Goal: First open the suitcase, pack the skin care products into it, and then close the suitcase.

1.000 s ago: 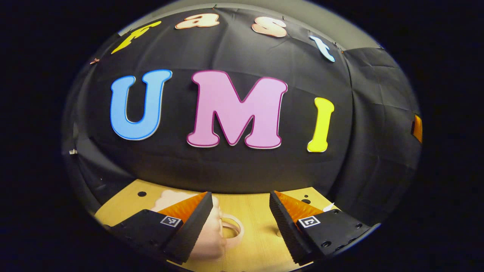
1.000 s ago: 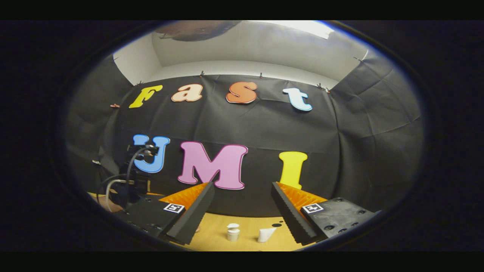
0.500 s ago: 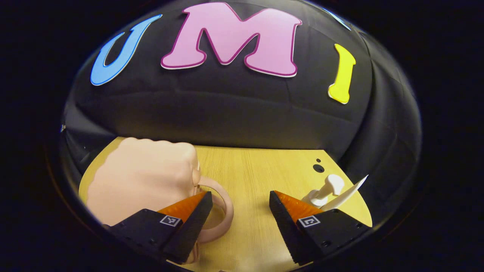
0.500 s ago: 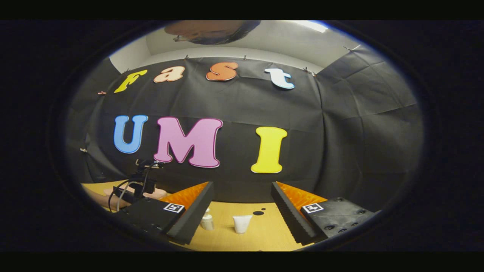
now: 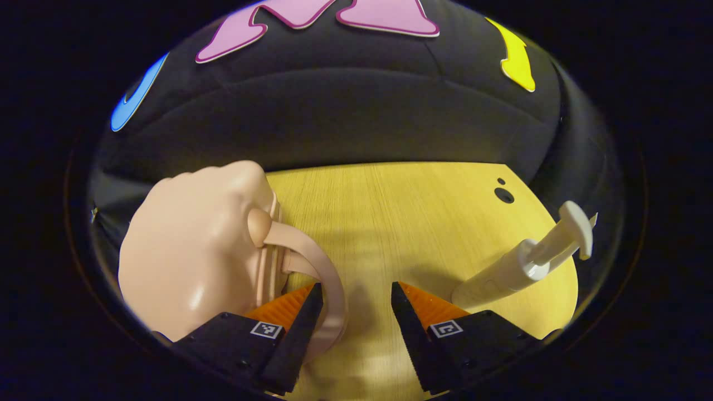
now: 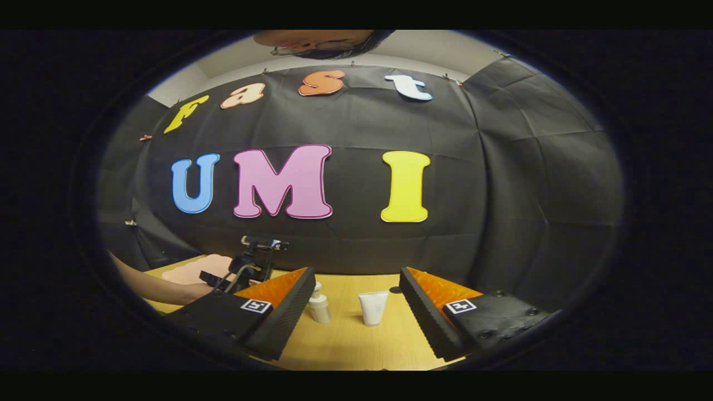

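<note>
Over the last second the left hand-held gripper (image 5: 352,323) has been tipped downward and brought close to the pink suitcase (image 5: 195,256): in the left gripper view the wall has slid toward the top of the frame, and the case, earlier a sliver behind the left finger, now fills the lower left. This is judged to be the approach to the opening step; the case is still shut and nothing has been packed. The jaws are held wide, with nothing between them. The looped handle (image 5: 317,278) of the suitcase lies at lower centre-left, curving just in front of the left finger, whether touching it cannot be told. The white pump bottle (image 5: 523,267) leans at the right edge, beside the right finger. In the right gripper view the right hand-held gripper (image 6: 356,314) has been lowered slightly and is also spread wide and empty; the pump bottle (image 6: 320,305) and a white tube (image 6: 372,307) stand on the bench (image 6: 345,345) in the lower centre, between its fingers and beyond them. The left hand-held gripper (image 6: 248,267) and the suitcase (image 6: 195,270) appear at lower left.
</note>
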{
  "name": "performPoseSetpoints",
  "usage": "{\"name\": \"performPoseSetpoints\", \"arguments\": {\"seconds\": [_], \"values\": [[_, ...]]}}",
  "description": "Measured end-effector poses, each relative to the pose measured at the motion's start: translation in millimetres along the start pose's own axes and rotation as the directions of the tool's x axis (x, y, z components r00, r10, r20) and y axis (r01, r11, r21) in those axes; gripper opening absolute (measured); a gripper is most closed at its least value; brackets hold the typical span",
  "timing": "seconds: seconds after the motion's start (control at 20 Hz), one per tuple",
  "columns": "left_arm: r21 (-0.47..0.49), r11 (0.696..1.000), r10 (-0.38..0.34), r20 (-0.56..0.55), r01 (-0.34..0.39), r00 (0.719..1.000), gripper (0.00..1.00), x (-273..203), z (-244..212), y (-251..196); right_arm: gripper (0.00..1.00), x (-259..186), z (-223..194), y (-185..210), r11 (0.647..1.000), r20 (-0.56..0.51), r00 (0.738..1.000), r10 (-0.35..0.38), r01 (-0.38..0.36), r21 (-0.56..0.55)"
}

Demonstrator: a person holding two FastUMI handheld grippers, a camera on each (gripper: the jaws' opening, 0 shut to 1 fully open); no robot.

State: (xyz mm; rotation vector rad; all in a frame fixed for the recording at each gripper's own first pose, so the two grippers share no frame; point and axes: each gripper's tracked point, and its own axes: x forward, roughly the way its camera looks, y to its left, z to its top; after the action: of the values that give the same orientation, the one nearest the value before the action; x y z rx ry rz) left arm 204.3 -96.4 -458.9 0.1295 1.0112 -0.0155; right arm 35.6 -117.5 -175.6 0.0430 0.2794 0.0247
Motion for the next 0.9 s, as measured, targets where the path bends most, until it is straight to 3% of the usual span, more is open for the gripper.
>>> {"name": "performPoseSetpoints", "arguments": {"seconds": [0.15, 0.2, 0.3, 0.45, 0.75, 0.8, 0.9], "values": [[0.036, 0.998, 0.054, -0.09, -0.05, 0.995, 0.67, 18.4, -12.4, 5.5, 0.97, 3.7, -8.8, -5.4, 1.0, -0.015, 1.0, 0.005, -0.005, -0.005], [0.056, 0.995, 0.087, -0.109, -0.081, 0.99, 0.68, 22.9, -17.0, 14.3, 0.97, 4.0, -12.2, -8.8, 1.0, -0.025, 1.0, 0.002, -0.002, -0.002], [0.044, 0.997, 0.074, -0.127, -0.069, 0.989, 0.43, 26.4, -17.6, 18.1, 0.97, 4.5, -14.6, -16.2, 1.0, -0.037, 0.999, -0.011, 0.012, 0.016], [-0.032, 0.999, 0.024, -0.126, -0.028, 0.992, 0.27, 19.7, -10.0, 16.4, 0.97, 5.4, -15.5, -23.9, 0.999, -0.037, 0.999, -0.031, 0.032, 0.028], [-0.094, 0.995, -0.052, -0.096, 0.043, 0.994, 0.2, -4.3, 7.7, 10.5, 0.97, 7.6, -7.6, -20.0, 0.999, -0.023, 0.999, -0.048, 0.047, -0.015], [-0.117, 0.989, -0.099, -0.073, 0.09, 0.992, 0.2, -15.7, 22.3, 6.1, 0.97, 6.7, -5.1, -15.9, 0.999, -0.027, 0.998, -0.049, 0.048, -0.015], [-0.119, 0.986, -0.117, -0.024, 0.114, 0.993, 0.18, -45.1, 50.6, 16.4, 0.98, 3.8, 0.9, -6.2, 0.999, -0.016, 0.999, -0.042, 0.042, -0.021]]}}
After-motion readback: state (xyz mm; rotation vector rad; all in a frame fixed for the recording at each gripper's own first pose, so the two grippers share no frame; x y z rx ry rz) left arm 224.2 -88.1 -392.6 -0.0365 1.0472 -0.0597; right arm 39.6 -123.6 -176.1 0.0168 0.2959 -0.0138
